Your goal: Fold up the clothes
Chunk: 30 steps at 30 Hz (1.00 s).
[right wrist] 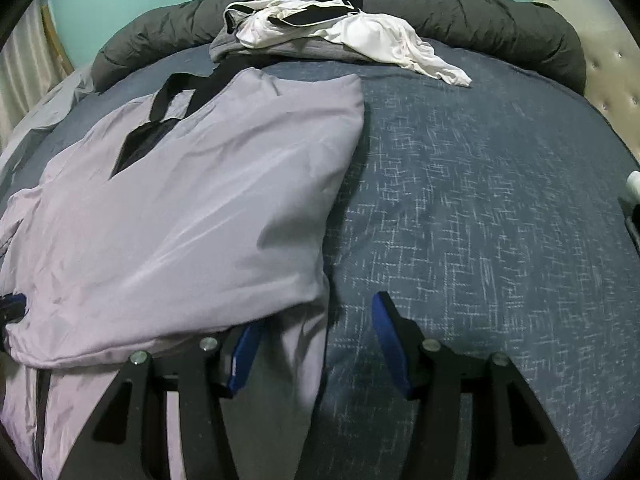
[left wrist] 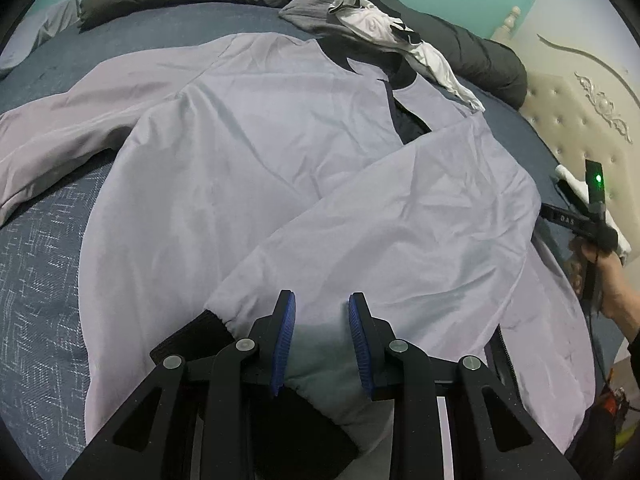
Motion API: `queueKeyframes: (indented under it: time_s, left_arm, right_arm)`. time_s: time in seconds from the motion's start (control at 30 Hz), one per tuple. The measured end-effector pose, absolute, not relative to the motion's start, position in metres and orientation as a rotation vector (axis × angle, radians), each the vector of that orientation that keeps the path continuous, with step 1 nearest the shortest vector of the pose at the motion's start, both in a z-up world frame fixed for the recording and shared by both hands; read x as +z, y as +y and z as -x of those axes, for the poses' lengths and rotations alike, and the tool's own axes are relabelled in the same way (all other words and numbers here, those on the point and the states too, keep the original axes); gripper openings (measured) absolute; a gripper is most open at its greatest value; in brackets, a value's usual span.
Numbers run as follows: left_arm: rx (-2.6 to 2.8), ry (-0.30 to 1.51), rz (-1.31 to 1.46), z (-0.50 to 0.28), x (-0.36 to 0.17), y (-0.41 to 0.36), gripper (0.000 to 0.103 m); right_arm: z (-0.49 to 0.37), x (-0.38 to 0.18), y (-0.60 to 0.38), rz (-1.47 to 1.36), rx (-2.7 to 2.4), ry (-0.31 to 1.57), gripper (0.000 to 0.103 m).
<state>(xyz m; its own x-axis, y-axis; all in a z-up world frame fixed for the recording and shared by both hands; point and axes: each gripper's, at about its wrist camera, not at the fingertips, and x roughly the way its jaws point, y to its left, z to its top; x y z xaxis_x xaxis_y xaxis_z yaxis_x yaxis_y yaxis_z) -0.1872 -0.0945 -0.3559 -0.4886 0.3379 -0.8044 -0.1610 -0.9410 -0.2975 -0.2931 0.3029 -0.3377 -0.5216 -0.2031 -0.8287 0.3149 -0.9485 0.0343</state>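
Setting: blue patterned bedspread (left wrist: 44,264), teal wall behind.
Left wrist view: pale lilac nylon jacket (left wrist: 240,152) spread mid-bed, one sleeve folded across; left gripper (left wrist: 322,316) partly open above its cuff, gripping nothing.
Right wrist view: right gripper (right wrist: 316,328) half open at the jacket's near hem, holding nothing, likely for the next fold.

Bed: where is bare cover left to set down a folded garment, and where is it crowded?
The free patch is the blue bed cover right of the lilac jacket, up to the dark duvet roll and headboard. Crowded: the clothes pile at the far edge, and the jacket's spread.
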Motion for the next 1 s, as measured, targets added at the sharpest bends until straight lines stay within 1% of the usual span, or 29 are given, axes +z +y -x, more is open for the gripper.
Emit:
queueKeyframes:
  time_s: [0.03, 0.07, 0.1, 0.17, 0.37, 0.5, 0.6, 0.73, 0.77, 0.83, 0.9, 1.0]
  left_arm:
    - [2.470, -0.262, 1.396, 0.187, -0.357, -0.095, 0.030]
    - [2.468, -0.261, 1.397, 0.187, -0.358, -0.095, 0.030]
    - [2.468, -0.260, 1.398, 0.186, -0.358, -0.096, 0.030]
    - [2.468, -0.254, 1.401, 0.185, -0.359, -0.095, 0.030]
    - [2.452, -0.239, 1.405, 0.185, -0.363, -0.093, 0.030]
    - [2.444, -0.240, 1.406, 0.185, -0.364, -0.094, 0.030]
    - [2.441, -0.241, 1.408, 0.186, -0.365, -0.095, 0.030]
    - [2.447, -0.228, 1.403, 0.185, -0.363, -0.095, 0.030]
    - [2.450, -0.223, 1.400, 0.185, -0.361, -0.095, 0.030]
    - [2.454, -0.229, 1.393, 0.185, -0.359, -0.095, 0.030]
    - [2.453, -0.232, 1.388, 0.185, -0.358, -0.094, 0.030]
    - [2.454, -0.229, 1.386, 0.184, -0.358, -0.093, 0.030]
  right_arm:
    - [0.294, -0.337, 0.303, -1.337, -2.511, 0.187, 0.047]
    - [0.295, -0.337, 0.303, -1.334, -2.520, 0.204, 0.028]
    - [0.296, -0.335, 0.304, -1.332, -2.529, 0.220, 0.021]
    - [0.293, -0.330, 0.308, -1.310, -2.554, 0.261, 0.013]
    - [0.292, -0.325, 0.315, -1.302, -2.534, 0.353, 0.013]
    - [0.293, -0.335, 0.321, -1.330, -2.485, 0.372, 0.013]
    - [0.291, -0.338, 0.331, -1.348, -2.469, 0.356, 0.018]
    - [0.283, -0.331, 0.339, -1.348, -2.473, 0.323, 0.019]
    - [0.281, -0.328, 0.340, -1.344, -2.475, 0.305, 0.019]
    - [0.280, -0.324, 0.343, -1.359, -2.462, 0.226, 0.024]
    - [0.281, -0.326, 0.342, -1.388, -2.421, 0.161, 0.025]
    - [0.280, -0.331, 0.332, -1.395, -2.411, 0.190, 0.026]
